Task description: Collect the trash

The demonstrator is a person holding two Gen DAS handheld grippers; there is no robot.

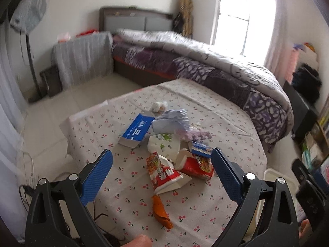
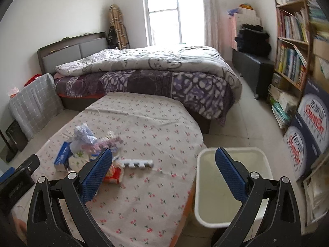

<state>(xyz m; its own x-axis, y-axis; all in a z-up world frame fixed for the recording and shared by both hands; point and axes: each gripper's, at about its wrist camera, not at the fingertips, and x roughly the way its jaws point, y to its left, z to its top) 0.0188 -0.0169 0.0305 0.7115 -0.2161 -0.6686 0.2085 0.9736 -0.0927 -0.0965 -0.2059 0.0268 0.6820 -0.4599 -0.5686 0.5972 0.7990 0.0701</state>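
A heap of trash lies on the cherry-print tablecloth (image 1: pixel 205 205): a blue box (image 1: pixel 136 129), a white green-printed carton (image 1: pixel 164 146), two red snack wrappers (image 1: pixel 164 175), crumpled lilac paper (image 1: pixel 174 117) and an orange peel-like scrap (image 1: pixel 161 212). My left gripper (image 1: pixel 162 160) hangs open just above the red wrappers, nothing between its pads. In the right wrist view the same heap (image 2: pixel 86 148) sits left, with a pale notched foam strip (image 2: pixel 136 163) beside it. My right gripper (image 2: pixel 164 158) is open and empty, over the table edge beside a white bin (image 2: pixel 265 164).
The white bin stands on the floor at the table's right edge and looks empty inside. A bed (image 2: pixel 154 72) with a purple quilt lies beyond the table. A bookshelf (image 2: pixel 292 51) and boxes (image 2: pixel 308 123) line the right wall. A fan (image 1: pixel 28 30) stands at the left.
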